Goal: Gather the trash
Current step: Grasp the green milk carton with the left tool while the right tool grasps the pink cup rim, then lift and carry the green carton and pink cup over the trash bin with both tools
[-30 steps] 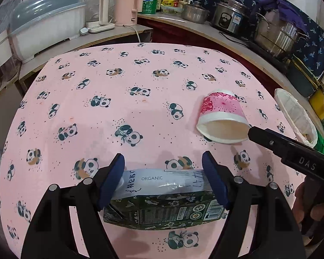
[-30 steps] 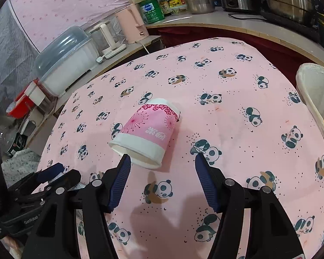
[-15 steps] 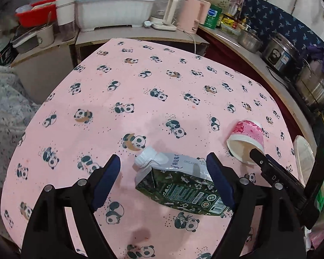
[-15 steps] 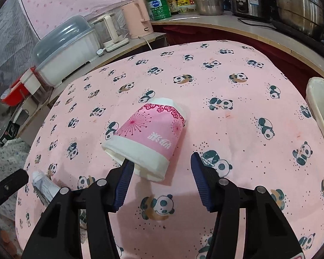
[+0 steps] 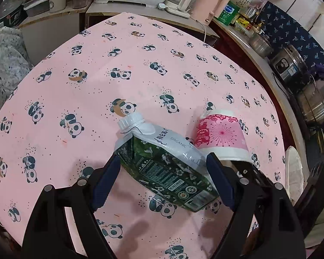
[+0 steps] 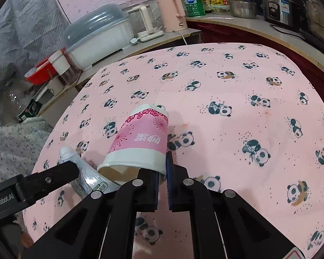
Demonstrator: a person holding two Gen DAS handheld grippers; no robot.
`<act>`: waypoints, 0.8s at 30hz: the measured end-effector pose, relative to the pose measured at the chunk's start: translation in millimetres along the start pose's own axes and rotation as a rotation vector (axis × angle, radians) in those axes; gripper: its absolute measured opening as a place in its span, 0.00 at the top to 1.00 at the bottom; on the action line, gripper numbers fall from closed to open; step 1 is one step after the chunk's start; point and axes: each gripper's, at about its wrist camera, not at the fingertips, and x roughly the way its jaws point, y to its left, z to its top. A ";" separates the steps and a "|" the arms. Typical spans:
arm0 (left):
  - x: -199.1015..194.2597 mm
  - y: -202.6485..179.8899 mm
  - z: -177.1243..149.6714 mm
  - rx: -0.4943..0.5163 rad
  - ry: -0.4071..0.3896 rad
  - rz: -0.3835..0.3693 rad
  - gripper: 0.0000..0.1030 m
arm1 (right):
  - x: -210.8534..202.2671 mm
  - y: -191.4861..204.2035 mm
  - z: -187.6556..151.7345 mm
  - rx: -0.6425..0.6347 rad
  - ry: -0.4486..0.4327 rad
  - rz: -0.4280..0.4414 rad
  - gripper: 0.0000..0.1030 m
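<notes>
Left wrist view: left gripper [image 5: 163,176] has its jaws spread wide either side of a green drink carton [image 5: 162,166] with a white screw cap. The carton lies on its side, slanted across the gap, on the panda tablecloth [image 5: 97,86] toward its near edge. The left pad looks to touch the carton's corner; the right pad is just beside it, contact not clear. No squeeze visible, so it reads as not yet gripped. The pink paper cup [image 5: 221,137] lies just right of the carton, almost touching. A white-lined bin [image 5: 293,172] sits off the cloth's right edge.

Right wrist view: right gripper [image 6: 162,168] has just been closing and is now nearly shut, pinching the rim wall of the paper cup [image 6: 140,142]; one finger is inside the mouth, one outside. The carton [image 6: 86,172] peeks out at left behind the left gripper's finger [image 6: 45,179].

Risks: the thin rim pinch may crush or slip on lifting; the slanted carton may twist out when the wide jaws close; the grippers are crowded and could knock each other.
</notes>
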 end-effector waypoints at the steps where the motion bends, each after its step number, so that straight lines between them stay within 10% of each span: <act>1: 0.4 -0.8 -1.7 0.001 0.002 0.001 0.25 | -2.4 0.9 -5.2 0.001 0.003 0.007 0.94; 18: 10.3 -10.7 -42.8 0.114 0.049 0.063 0.26 | -55.4 -40.2 -42.6 0.128 -0.048 -0.063 0.96; 24: 8.5 -16.0 -44.9 0.166 0.014 0.087 0.41 | -69.4 -57.2 -41.5 0.165 -0.084 -0.081 0.97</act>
